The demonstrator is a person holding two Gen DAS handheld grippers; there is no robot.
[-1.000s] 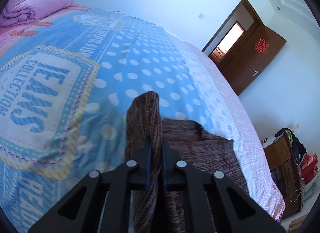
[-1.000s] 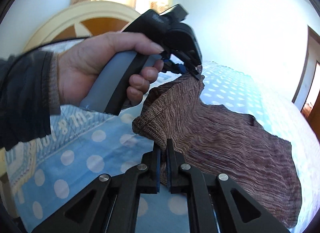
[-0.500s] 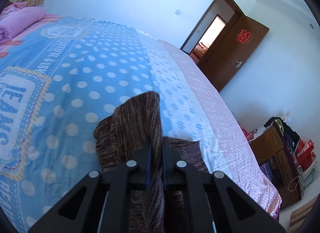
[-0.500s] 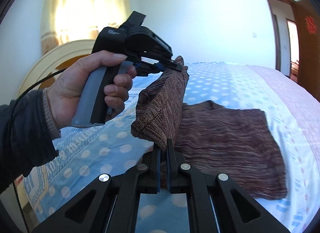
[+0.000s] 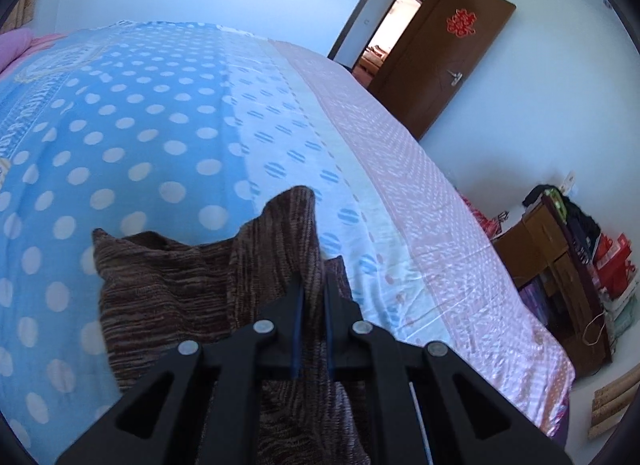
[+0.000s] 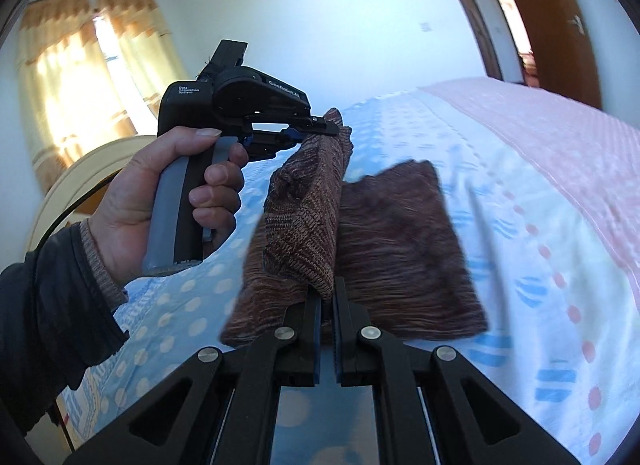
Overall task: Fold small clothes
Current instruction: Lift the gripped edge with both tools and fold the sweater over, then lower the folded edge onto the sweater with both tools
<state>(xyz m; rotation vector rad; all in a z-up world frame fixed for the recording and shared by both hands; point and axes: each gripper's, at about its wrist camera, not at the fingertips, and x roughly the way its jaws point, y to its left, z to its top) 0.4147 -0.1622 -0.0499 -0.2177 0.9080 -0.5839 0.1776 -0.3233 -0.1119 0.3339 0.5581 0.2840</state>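
Note:
A brown knitted garment lies on the blue polka-dot bed cover, one side lifted and folded over. My left gripper is shut on one raised corner of the garment; it also shows in the right wrist view, held in a hand. My right gripper is shut on the near corner of the same lifted edge. The raised flap hangs between both grippers above the flat part.
The bed cover has a pink strip along its right edge. A brown door stands open beyond the bed. A wooden cabinet with clutter stands right of the bed. A curtained window is behind the headboard.
Both grippers have carried the lifted edge of the garment across toward the pink side of the bed, so the flap now stands over the flat part. Both stay shut.

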